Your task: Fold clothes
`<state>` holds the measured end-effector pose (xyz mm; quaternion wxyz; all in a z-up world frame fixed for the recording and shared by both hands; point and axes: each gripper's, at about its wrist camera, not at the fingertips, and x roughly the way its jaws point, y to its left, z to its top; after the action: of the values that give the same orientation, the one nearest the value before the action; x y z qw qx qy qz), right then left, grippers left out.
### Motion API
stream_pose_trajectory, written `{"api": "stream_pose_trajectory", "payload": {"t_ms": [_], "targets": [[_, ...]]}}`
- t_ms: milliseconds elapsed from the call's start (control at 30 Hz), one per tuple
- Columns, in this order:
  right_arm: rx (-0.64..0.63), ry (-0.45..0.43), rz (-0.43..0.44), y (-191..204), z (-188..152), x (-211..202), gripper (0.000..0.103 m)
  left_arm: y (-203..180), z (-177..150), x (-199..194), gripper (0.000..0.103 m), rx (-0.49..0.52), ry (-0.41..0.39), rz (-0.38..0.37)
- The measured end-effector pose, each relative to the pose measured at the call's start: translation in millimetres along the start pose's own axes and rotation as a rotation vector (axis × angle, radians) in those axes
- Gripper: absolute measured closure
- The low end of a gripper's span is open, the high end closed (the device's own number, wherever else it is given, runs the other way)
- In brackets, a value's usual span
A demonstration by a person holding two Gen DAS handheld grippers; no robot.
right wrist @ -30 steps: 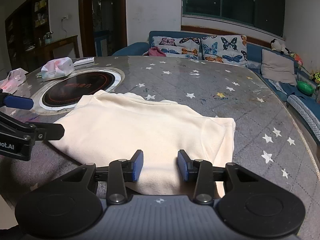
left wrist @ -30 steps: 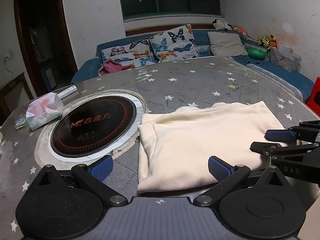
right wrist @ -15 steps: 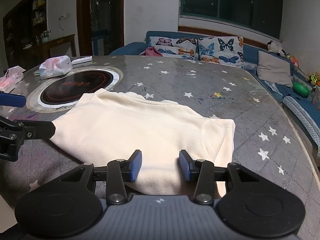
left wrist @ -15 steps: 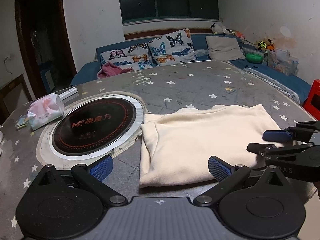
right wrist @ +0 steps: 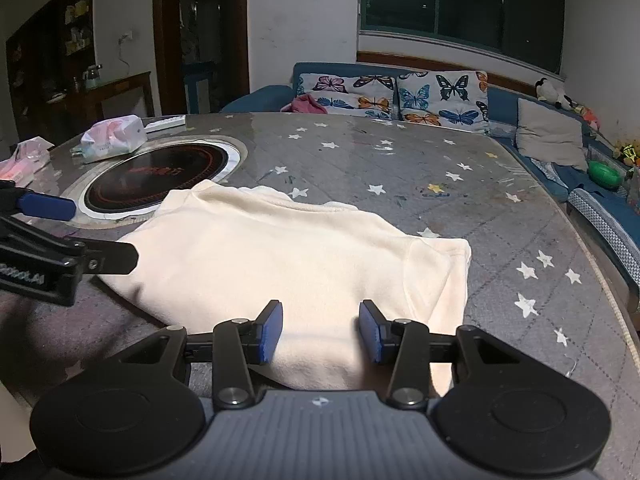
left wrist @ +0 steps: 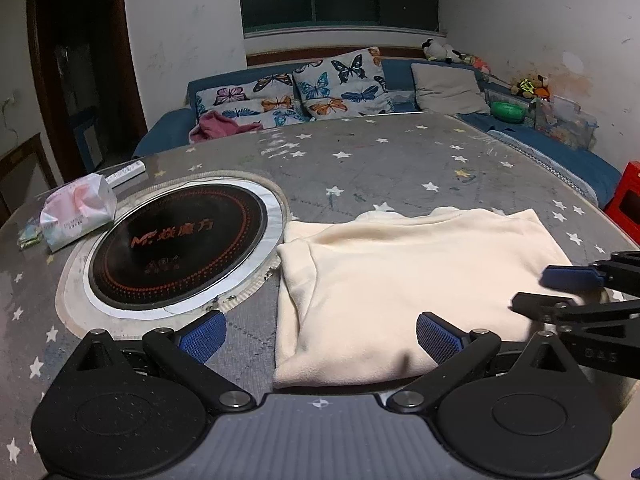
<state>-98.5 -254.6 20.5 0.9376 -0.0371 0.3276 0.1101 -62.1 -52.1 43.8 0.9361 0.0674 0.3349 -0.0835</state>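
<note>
A cream garment [left wrist: 400, 280], folded into a rectangle, lies flat on the grey star-patterned table [left wrist: 380, 168]. My left gripper [left wrist: 320, 334] is open wide just above the garment's near left corner, with nothing between its blue pads. In the right wrist view the garment [right wrist: 280, 248] fills the middle. My right gripper [right wrist: 320, 332] hovers open over its near edge, its pads apart and not pressing the cloth. Each gripper shows in the other's view: the right gripper [left wrist: 544, 290] at the garment's right end and the left gripper [right wrist: 92, 232] at its left end.
A round black induction cooktop [left wrist: 176, 244] is set in the table left of the garment. A tissue pack [left wrist: 78, 210] and a white remote [left wrist: 128, 170] lie beyond it. A blue sofa with butterfly cushions [left wrist: 316, 88] runs behind the table, and a red box [left wrist: 628, 204] stands at the right.
The left gripper's view has pulled back slightly from the garment. The right gripper's jaws stand a little wider. The garment has not moved.
</note>
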Motion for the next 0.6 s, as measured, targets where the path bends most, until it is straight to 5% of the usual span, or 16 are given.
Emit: {"api": "stream_pose_trajectory", "payload": {"t_ms": [233, 600], "targets": [[0.027, -0.034, -0.006, -11.0, 11.3, -10.4, 0.059, 3.0, 5.9, 8.4, 0.0, -0.001, 0.003, 0.003], [0.095, 0.024, -0.041, -41.9, 19.6, 29.6, 0.068, 9.6, 7.3, 29.7, 0.0, 0.0, 0.045, 0.006]]}}
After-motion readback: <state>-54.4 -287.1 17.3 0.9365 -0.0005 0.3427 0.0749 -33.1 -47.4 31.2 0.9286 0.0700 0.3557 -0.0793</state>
